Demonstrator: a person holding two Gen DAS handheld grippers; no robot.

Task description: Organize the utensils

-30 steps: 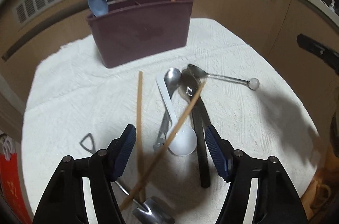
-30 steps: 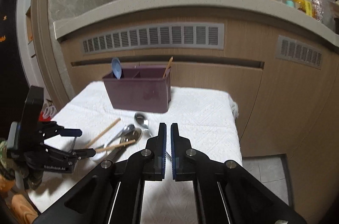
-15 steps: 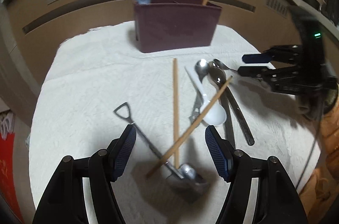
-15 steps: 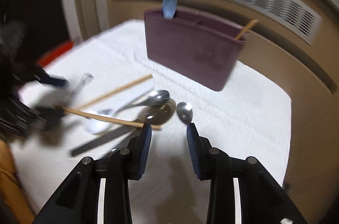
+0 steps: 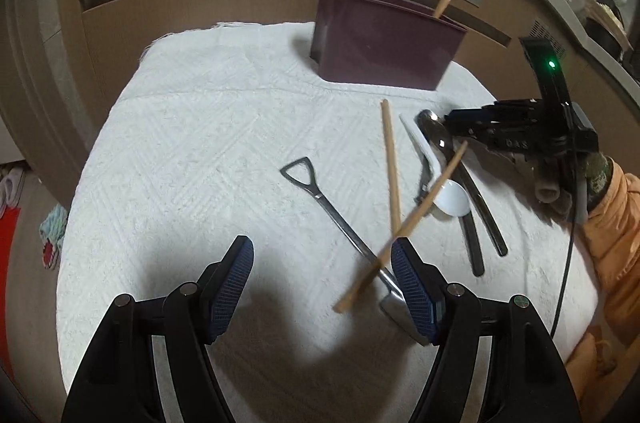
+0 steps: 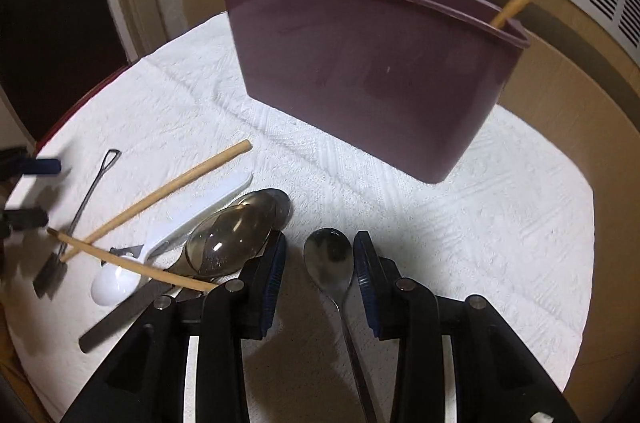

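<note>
Left wrist view: the left gripper [image 5: 322,287] hovers over the cloth-covered bench [image 5: 192,151], fingers spread and empty; the shovel spoon [image 5: 340,219] and crossed chopsticks [image 5: 392,179] lie at its 1 o'clock, the caddy [image 5: 384,51] at 12.

Right wrist view: the right gripper [image 6: 318,263] straddles the steel spoon [image 6: 329,263], its fingers just narrowing but not yet pressing. The step looks like picking this spoon; next, close, lift, and carry it to the caddy at 12 o'clock.

Matt, textured white cloth [image 6: 460,191]; glossy metal spoon [image 6: 330,259]; smooth wooden chopsticks [image 5: 390,167]; matt plastic holder [image 6: 360,71].
</note>
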